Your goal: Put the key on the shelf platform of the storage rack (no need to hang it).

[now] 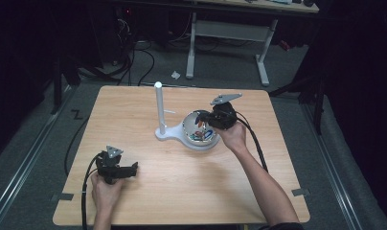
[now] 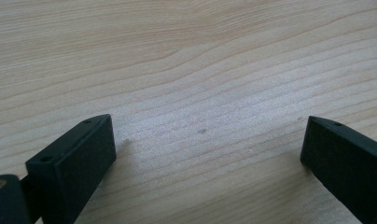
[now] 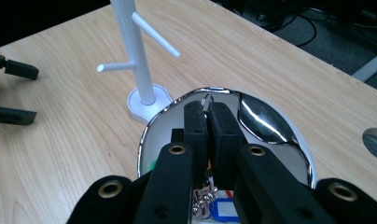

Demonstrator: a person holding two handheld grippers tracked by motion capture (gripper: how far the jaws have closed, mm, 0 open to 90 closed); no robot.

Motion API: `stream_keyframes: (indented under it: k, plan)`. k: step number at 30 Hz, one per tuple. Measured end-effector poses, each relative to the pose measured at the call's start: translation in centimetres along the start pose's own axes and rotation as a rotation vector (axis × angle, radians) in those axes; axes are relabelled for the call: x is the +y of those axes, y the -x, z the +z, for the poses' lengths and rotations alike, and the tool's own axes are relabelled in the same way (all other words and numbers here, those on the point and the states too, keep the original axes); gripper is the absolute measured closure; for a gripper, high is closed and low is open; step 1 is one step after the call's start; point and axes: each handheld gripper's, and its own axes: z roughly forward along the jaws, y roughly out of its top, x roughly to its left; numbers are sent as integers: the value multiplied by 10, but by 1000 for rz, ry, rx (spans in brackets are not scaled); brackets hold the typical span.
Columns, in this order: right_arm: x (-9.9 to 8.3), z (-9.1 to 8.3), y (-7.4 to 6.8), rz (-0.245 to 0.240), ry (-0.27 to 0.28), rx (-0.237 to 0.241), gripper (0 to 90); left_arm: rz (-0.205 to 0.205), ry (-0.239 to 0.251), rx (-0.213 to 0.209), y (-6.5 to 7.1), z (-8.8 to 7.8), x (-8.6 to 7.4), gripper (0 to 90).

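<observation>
Right gripper (image 1: 204, 120): you hold it over the shiny metal bowl (image 1: 187, 125) right of the table's centre, tipped down into it. In the right gripper view its jaws are pressed together with a thin metal ring (image 3: 207, 100) caught at their tips.
Held thing: the ring belongs to a bunch of key tags; you can see a blue tag (image 3: 222, 208) and small metal links just below the jaws, over the bowl's inside.
Bowl: it sits on a round white base, touching the foot of the white stand (image 1: 159, 108). Coloured bits lie inside it in the high view; they are too small to name.
Stand: an upright white pole with two short side pegs, just left of the bowl, toward the far half of the table (image 1: 134, 105).
Left gripper (image 1: 134, 168): your left hand (image 1: 104, 190) rests it low on the near left part of the table, well apart from the bowl. Its jaws stand spread wide, with bare wood between them in the left gripper view.
Cables: one black cable trails from each gripper toward the near edge.
</observation>
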Motion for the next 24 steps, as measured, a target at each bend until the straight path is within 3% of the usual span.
stream_keyframes:
  k: [6,11,24]
  plan:
    - [-9,5,1,-13,-24,-23,870,0,0,1,0,0,0,35]
    - [-20,12,5,13,-34,-23,870,-1,0,1,0,0,0,35]
    - [-27,14,8,24,-43,-34,864,0,0,0,0,0,0,35]
